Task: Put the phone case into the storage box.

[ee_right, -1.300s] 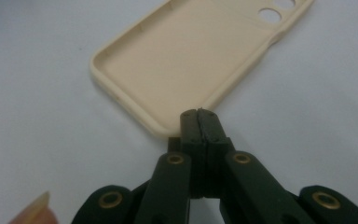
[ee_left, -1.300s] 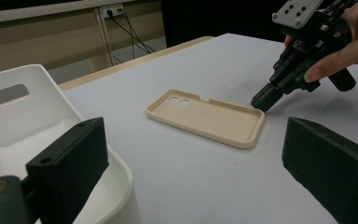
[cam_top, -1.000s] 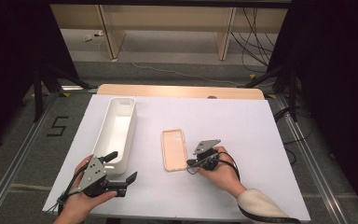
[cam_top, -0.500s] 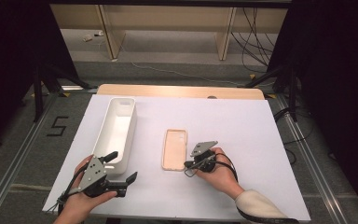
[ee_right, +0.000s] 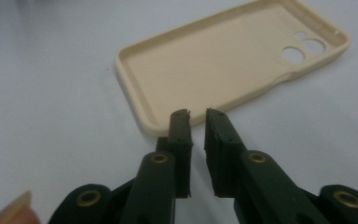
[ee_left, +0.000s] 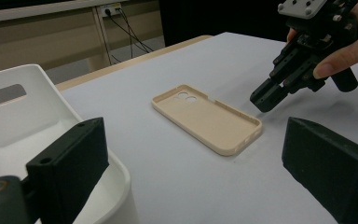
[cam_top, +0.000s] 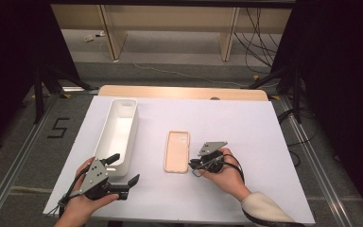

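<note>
— Where is my right hand sitting?

— My right hand [cam_top: 227,172] lies low on the white table sheet [cam_top: 264,137], forearm coming in from the near edge, knuckles up. The right gripper [cam_top: 192,165] points left at the near long edge of the beige soft plastic phone case [cam_top: 177,151], which lies flat, hollow side up, mid-table.

— And its jaws?

— They have just been opening: a narrow gap shows between the tips [ee_right: 196,116], nothing in it, just short of the case's rim [ee_right: 142,109].

— The left?

— My left hand [cam_top: 82,201] rests at the near left corner, wrist level. The left gripper [cam_top: 125,172] is spread wide and empty, one jaw over the near end of the long white plastic tray [cam_top: 109,142], well apart from the case [ee_left: 207,116].
</note>
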The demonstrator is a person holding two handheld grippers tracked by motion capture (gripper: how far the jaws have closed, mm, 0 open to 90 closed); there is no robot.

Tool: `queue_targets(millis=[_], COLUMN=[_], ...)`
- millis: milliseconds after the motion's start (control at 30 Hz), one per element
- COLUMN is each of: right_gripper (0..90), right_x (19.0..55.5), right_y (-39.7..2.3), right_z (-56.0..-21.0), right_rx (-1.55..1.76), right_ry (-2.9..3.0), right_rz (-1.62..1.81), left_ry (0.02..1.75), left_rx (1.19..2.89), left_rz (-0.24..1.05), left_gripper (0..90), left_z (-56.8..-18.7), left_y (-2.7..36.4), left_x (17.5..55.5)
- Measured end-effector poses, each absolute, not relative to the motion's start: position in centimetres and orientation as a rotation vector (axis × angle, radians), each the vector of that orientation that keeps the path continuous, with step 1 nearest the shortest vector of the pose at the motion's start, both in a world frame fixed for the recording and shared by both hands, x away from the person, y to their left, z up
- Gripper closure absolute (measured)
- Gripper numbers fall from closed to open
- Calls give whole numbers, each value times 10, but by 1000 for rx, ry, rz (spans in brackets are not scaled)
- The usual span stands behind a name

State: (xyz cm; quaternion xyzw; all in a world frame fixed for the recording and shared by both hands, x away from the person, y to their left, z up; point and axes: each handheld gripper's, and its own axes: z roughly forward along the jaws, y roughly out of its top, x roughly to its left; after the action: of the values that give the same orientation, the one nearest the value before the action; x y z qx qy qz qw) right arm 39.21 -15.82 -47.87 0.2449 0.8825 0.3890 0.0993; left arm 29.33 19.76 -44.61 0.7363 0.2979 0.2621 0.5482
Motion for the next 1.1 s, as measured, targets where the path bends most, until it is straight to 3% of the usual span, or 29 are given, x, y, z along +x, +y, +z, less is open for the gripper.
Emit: queue_targets(millis=[267,400,600,1100], right_gripper=[446,343,278,263], right_x=[387,380,366,348], right_y=[-185,-198,-209,-230], right_z=[-465,-458,-451,-439], right_rx=[737,746,690,683], right_ry=[2468,2381,2303,2193], right_rz=[1385,1501,1579,1627], left_ry=[700,698,694,682], left_rx=[1746,1735,1745,1737], left_rz=[609,599,602,604], left_gripper=[64,64,63,63], left_z=[-446,-446,-446,-445], left_y=[193,192,190,191], left_x=[299,300,302,301])
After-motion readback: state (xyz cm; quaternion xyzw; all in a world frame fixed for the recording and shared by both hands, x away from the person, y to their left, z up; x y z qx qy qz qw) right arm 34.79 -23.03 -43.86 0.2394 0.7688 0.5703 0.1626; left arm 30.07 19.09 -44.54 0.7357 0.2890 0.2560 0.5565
